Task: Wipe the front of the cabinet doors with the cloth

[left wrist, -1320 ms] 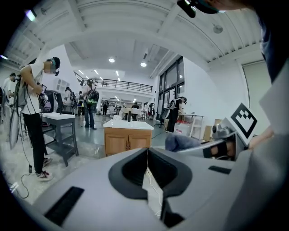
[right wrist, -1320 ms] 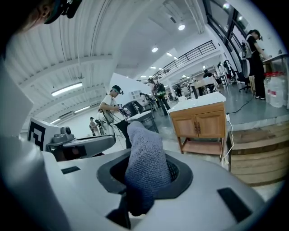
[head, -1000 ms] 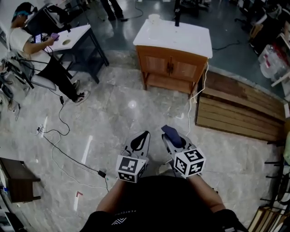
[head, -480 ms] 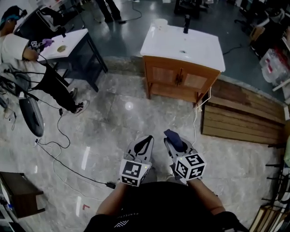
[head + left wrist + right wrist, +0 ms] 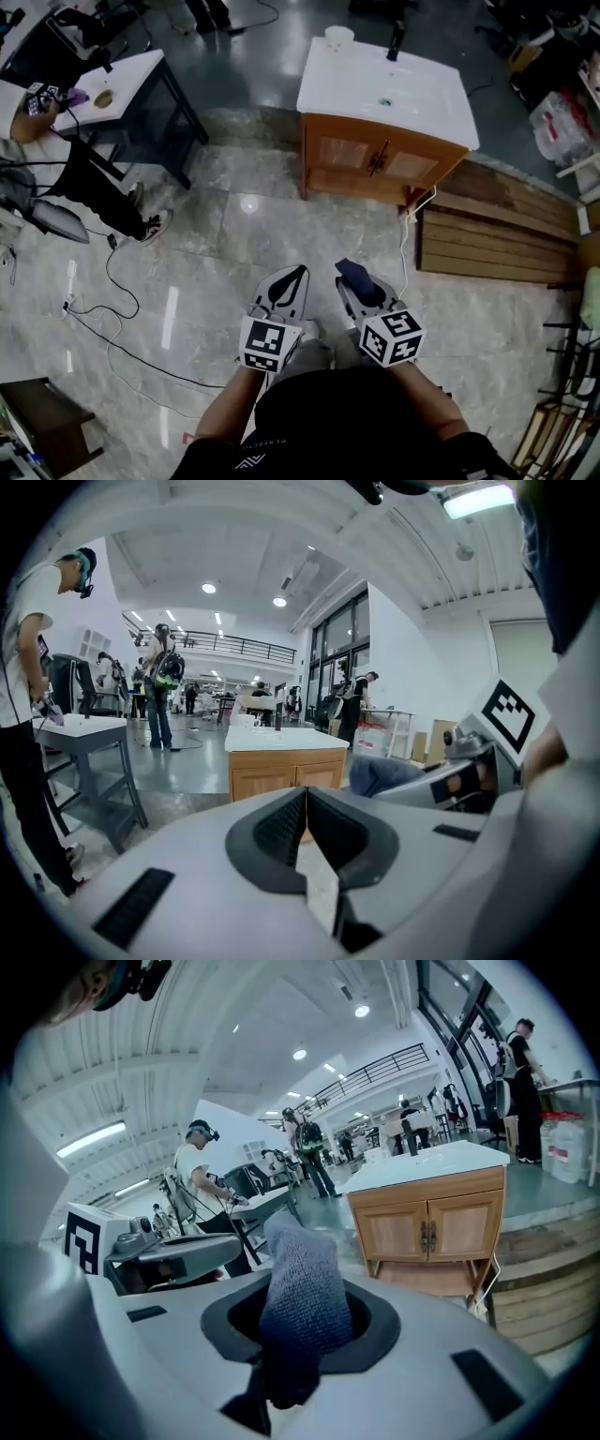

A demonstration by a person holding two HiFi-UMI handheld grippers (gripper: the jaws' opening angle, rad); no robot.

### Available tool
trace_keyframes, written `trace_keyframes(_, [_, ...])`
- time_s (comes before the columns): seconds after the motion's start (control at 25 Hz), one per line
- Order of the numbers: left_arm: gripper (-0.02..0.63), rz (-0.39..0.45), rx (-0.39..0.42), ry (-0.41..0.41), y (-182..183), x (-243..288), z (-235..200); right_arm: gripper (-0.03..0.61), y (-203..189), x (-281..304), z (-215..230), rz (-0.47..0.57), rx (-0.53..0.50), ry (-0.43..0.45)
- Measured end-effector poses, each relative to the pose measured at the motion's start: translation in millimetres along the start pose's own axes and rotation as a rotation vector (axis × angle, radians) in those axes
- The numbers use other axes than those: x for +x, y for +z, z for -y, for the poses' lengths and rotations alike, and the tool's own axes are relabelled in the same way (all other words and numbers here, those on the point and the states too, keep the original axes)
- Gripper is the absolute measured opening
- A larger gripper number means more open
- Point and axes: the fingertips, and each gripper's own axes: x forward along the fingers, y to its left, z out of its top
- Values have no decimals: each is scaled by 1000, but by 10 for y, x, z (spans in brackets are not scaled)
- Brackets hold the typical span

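Cloth (image 5: 355, 272), dark blue, sits low in the frame, right of centre in the head view, a fold poking out past the jaw tips. Left gripper (image 5: 292, 279), lower centre: jaws pressed together, nothing between them. Right gripper (image 5: 361, 291), just beside it: jaws clamped on the cloth. Cabinet doors (image 5: 367, 157), upper frame right of centre, closed under a white top (image 5: 384, 84), well apart from both grippers.

The grey floor (image 5: 234, 253) fills my view. A wooden cabinet (image 5: 375, 161) stands on it at the top middle, a table (image 5: 131, 80) at the upper left, wooden boards (image 5: 497, 248) at the right, black cables (image 5: 150, 354) at the left.
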Motion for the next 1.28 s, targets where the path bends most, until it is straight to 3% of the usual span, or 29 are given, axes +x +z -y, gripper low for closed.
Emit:
trace_keyframes(0.16, [8, -21, -68, 20, -26, 88, -291, 106, 85, 133, 57, -16, -11, -18])
trace_keyframes(0.6, [8, -12, -48, 86, 109, 547, -734, 106, 457, 746, 296, -12, -40, 48])
trace_keyframes(1.0, [8, -51, -17, 76, 272, 1613, -946, 106, 817, 1258, 1003, -42, -14, 81])
trace_keyframes(1.28, [8, -58, 63, 46, 402, 2299, -962, 106, 1035, 1601, 1519, -55, -18, 108])
